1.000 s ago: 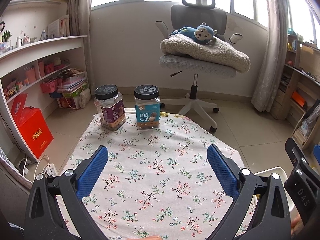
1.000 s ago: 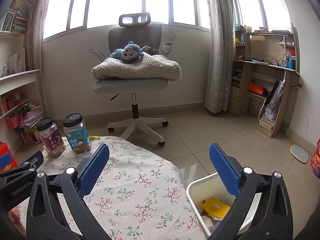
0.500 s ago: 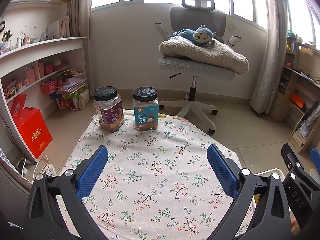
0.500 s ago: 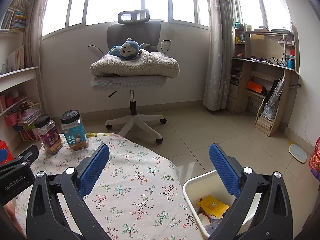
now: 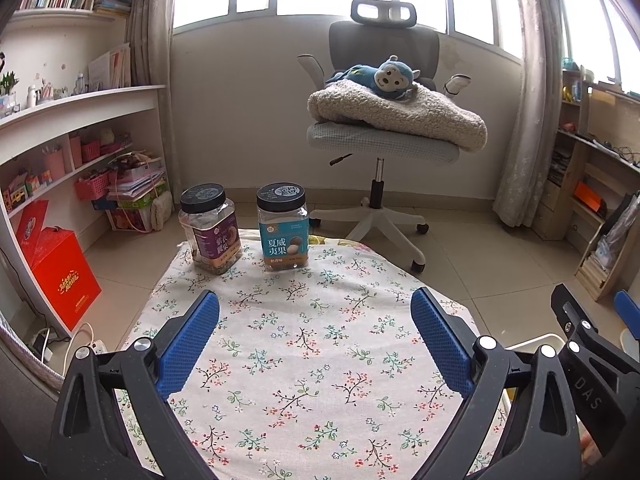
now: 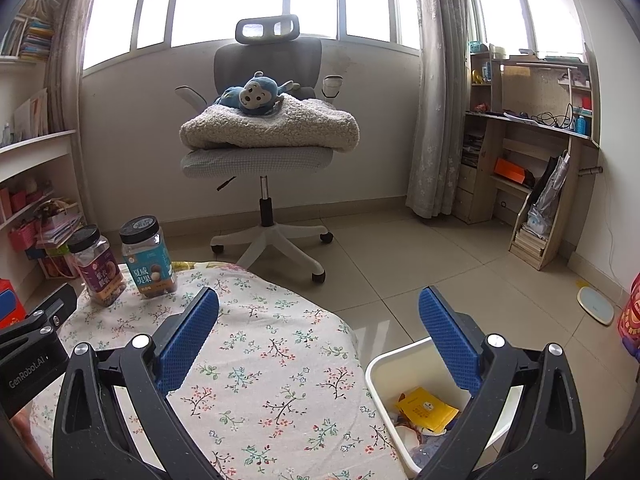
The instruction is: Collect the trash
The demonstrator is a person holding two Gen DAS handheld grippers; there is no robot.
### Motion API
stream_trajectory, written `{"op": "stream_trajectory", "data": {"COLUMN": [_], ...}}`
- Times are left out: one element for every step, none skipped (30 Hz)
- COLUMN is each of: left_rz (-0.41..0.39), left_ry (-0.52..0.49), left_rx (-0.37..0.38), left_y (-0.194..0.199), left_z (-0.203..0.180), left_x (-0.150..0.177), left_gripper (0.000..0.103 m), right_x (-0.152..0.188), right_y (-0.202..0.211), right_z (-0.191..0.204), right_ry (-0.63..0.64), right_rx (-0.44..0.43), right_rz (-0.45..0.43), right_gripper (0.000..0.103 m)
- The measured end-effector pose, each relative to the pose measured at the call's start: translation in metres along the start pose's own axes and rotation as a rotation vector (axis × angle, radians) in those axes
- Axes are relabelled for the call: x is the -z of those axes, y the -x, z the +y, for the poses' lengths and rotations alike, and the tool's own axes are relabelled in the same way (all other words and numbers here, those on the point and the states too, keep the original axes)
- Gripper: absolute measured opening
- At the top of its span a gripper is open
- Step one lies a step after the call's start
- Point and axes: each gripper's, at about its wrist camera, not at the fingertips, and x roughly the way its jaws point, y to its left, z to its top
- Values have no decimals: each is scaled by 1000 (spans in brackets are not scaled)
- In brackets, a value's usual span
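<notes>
Left gripper point(image 5: 315, 332): jaws spread wide, nothing between the blue pads point(image 5: 188, 346), hovering above the flowered tablecloth point(image 5: 304, 364)
Right gripper point(image 6: 318, 330): equally wide apart and empty, one pad over the cloth's edge, the other over the white bin point(image 6: 376, 364)
Trash already collected: a yellow packet point(image 6: 424, 408) and some crumpled wrappers lie inside the bin, which stands on the floor just beside the table's right edge
Trash left on the table: none that I can see; the cloth between and around both sets of fingers shows only its print
What remains on the cloth: two sealed snack jars at the far edge, a purple-label jar point(image 5: 212, 232) and a blue-label jar point(image 5: 284, 232), standing upright side by side, apparently part full, so likely not rubbish
Hidden part: the near strip of table under the gripper bodies is out of sight, so a stray scrap there cannot be ruled out
Progress: judged from this, the collecting looks finished or very nearly so
What is left: at most a check of the near edge, and a decision on the jars
</notes>
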Motion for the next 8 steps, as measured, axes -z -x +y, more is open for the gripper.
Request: {"op": "stream_trajectory", "data": {"left_rz": [-1, 4, 12, 14, 12, 12, 12, 13], "left_ry": [7, 9, 7, 6, 7, 6, 6, 5], "left_rx": [-2, 8, 13, 11, 12, 14, 13, 16], "left_y": [0, 0, -1, -1, -1, 0, 0, 0], "left_z": [1, 1, 0, -1, -1, -2, -2, -2], "left_x": [0, 0, -1, -1, 0, 0, 0, 0], "left_gripper": [94, 94, 94, 94, 94, 94, 95, 95], "right_x": [-1, -1, -1, -1, -1, 0, 0, -1], "right_y": [0, -1, 0, 0, 0, -1, 0, 0], "right_z": [1, 1, 1, 1, 0, 0, 0, 0], "right_ry": [1, 0, -1, -2, -2, -3, -4, -2], "right_rx": [1, 3, 3, 4, 5, 5, 5, 5], "right_rz": [-1, -3, -4, -5, -6, -6, -7, -7], "right_gripper": [96, 96, 96, 96, 96, 96, 96, 96]}}
